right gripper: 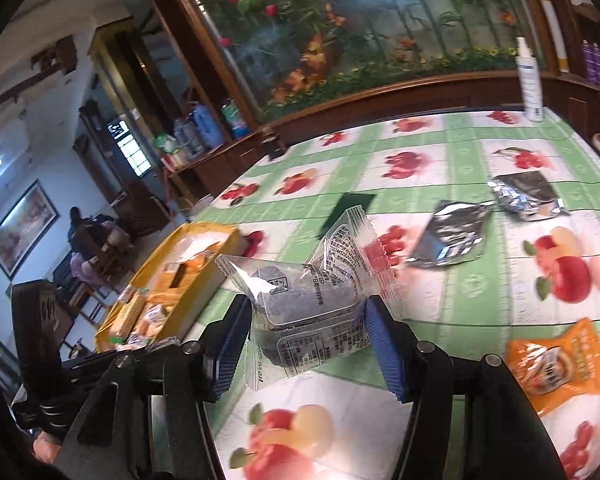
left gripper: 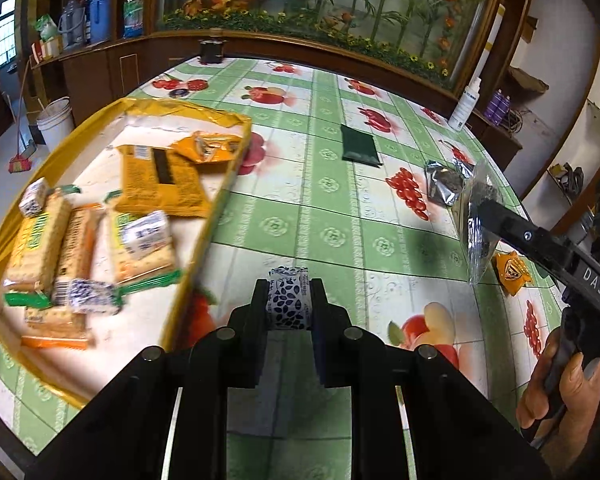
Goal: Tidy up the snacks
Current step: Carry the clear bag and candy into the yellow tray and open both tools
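Snacks are split between a yellow tray (left gripper: 224,184) and the surface (left gripper: 340,216). One small blue-and-white patterned packet (left gripper: 289,298) is clamped between the jaws of the left gripper (left gripper: 289,308), held above the surface just right of the tray's near edge. A clear packet (right gripper: 312,312) with dark contents is clamped between the blue-padded jaws of the right gripper (right gripper: 310,344), its crimped ends sticking up past the pads; in the left wrist view the same packet (left gripper: 478,216) hangs from that gripper over the right side of the surface.

The tray sits at the left of the surface. It holds a large orange packet (left gripper: 160,176), a smaller orange packet (left gripper: 206,148) at its far end, several cracker packs (left gripper: 40,240) with green and orange ends, and more blue-and-white packets (left gripper: 146,236) lying on and beside them.

Loose on the surface: a dark green packet (left gripper: 360,146) toward the far middle, two silver foil packets (right gripper: 450,236) (right gripper: 528,196) close together at the right, and an orange packet (right gripper: 556,360) near the right gripper.

A white bottle (right gripper: 530,80) stands at the far right edge of the surface. A dark canister (left gripper: 212,50) stands at the far edge. The person's right hand (left gripper: 560,384) grips the right gripper's handle.
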{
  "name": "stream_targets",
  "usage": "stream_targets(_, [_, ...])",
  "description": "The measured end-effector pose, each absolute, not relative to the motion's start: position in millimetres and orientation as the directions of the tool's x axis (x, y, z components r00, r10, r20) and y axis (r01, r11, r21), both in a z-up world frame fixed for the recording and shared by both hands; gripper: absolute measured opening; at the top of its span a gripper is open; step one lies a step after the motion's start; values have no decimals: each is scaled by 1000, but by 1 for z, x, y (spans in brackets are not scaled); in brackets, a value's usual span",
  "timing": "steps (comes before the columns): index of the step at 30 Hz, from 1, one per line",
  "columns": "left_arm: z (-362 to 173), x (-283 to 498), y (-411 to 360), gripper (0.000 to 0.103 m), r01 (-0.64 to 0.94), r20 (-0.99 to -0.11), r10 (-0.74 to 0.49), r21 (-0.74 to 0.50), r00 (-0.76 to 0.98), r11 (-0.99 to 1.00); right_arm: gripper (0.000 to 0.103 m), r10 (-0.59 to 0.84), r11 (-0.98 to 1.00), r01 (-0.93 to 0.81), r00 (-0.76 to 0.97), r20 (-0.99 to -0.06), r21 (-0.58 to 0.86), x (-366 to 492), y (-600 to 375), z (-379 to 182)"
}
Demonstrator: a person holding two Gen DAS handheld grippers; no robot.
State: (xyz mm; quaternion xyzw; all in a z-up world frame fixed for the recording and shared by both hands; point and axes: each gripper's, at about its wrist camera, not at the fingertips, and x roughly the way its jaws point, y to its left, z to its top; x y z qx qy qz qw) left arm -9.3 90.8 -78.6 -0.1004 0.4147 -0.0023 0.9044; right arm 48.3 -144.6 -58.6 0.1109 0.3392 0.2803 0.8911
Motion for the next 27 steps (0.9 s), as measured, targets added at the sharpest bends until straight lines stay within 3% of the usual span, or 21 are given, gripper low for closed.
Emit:
stream_targets(8, [-67, -28, 131, 16, -150, -731, -46, -201, 681, 968, 60, 620, 783, -485, 558, -551, 390, 35, -107, -63])
stream_targets(27, [-64, -36, 181, 16, -348, -704, 241, -9, 668, 938, 60, 718, 671, -617, 405, -565, 410, 24, -24, -67])
